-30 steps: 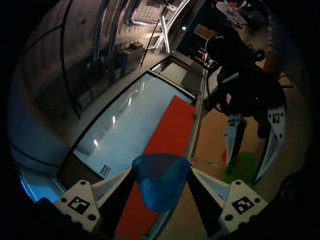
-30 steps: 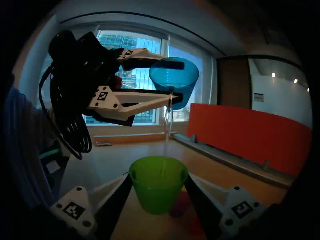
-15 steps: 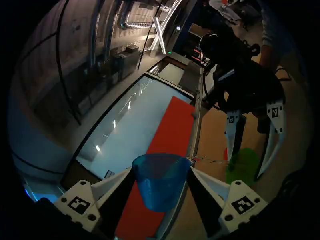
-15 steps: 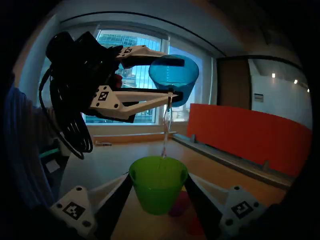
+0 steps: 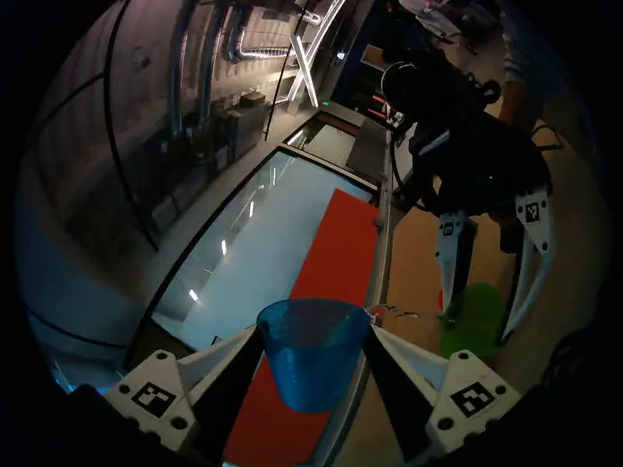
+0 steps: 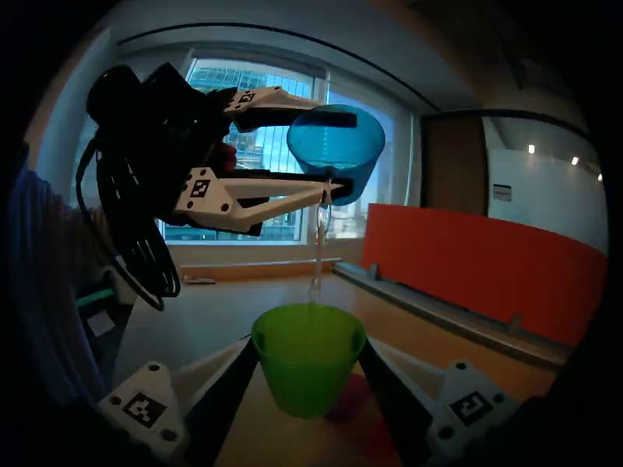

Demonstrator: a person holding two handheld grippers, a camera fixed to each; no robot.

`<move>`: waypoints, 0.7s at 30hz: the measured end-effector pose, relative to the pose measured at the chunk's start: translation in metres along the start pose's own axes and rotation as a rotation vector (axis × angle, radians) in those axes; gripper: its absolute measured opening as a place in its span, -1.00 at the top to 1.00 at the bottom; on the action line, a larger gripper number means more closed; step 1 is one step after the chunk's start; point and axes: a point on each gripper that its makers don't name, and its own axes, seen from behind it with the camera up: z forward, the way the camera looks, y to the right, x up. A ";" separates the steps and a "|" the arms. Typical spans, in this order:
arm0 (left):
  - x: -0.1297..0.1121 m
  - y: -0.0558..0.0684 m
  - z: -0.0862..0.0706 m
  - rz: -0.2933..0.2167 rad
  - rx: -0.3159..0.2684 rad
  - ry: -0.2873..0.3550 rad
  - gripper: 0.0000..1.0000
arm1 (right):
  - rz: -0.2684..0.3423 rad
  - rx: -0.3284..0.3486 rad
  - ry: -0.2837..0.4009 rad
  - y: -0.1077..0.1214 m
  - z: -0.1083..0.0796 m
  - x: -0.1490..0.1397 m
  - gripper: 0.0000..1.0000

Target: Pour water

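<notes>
Pouring is under way, by my assessment, and not yet finished. The left gripper (image 5: pixel 311 333) has both fingers pressed against the sides of a blue plastic cup (image 5: pixel 311 362). In the right gripper view that cup is held high and tipped over, with the gripper rolled so that one finger sits above the other. A thin stream of water (image 6: pixel 318 257) leaves the lower edge of its rim and falls straight down. The right gripper (image 6: pixel 308 344) is clamped on a green plastic cup (image 6: pixel 308 370), which is held upright directly beneath the blue cup, clear of the wooden tabletop (image 6: pixel 202 311). The stream reaches the open mouth of the green cup, and no splash or spill is apparent on the table. The two cups are apart, joined only by the water. The fill level of the green cup and the quantity left in the blue cup cannot be read through the tinted walls. Outstanding, in my judgement: let the flow run out or reach the wanted level, then bring the blue cup back upright. An orange panel (image 6: pixel 483 265) stands along the far edge of the table.
</notes>
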 end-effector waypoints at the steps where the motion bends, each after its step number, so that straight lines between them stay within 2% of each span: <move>1: 0.001 0.000 0.000 0.005 0.000 0.001 -0.72 | 0.000 -0.001 0.001 0.000 0.000 0.000 -0.81; 21: 0.011 -0.003 -0.002 0.089 0.005 0.011 -0.72 | -0.006 -0.012 0.012 0.004 -0.004 0.007 -0.81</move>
